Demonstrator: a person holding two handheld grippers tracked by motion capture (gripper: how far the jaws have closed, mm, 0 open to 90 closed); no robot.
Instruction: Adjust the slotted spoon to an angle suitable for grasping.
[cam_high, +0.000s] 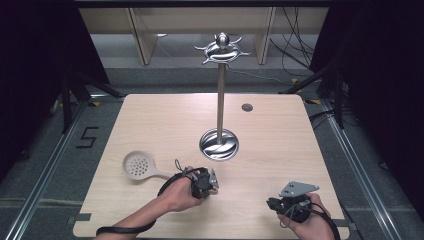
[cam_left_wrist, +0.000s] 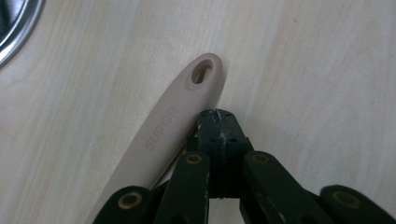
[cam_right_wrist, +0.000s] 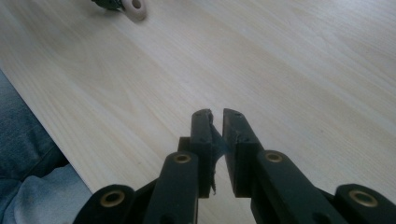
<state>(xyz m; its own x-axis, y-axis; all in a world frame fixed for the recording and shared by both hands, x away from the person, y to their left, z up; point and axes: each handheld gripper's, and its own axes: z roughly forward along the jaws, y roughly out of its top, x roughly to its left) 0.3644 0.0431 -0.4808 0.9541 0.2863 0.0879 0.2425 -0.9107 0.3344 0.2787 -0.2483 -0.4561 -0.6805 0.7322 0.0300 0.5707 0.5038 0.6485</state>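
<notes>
Beige plastic slotted skimmer (cam_high: 141, 166) lies flat on pale wooden table (cam_high: 280, 125), handle by left gripper (cam_left_wrist: 217, 116), clenched empty, approx. for pickup; right gripper (cam_right_wrist: 217, 114) slightly parted, parked.

From above the near edge we are looking forward and down across the whole pale wooden surface (cam_high: 280, 145). Riding on the left gripper (cam_left_wrist: 218, 116), we are looking steeply down, very close to the beige plastic skimmer handle (cam_left_wrist: 182, 112). On the right gripper (cam_right_wrist: 217, 114), we are looking low across the surface, catching that same handle end (cam_right_wrist: 137, 6) far off.
</notes>
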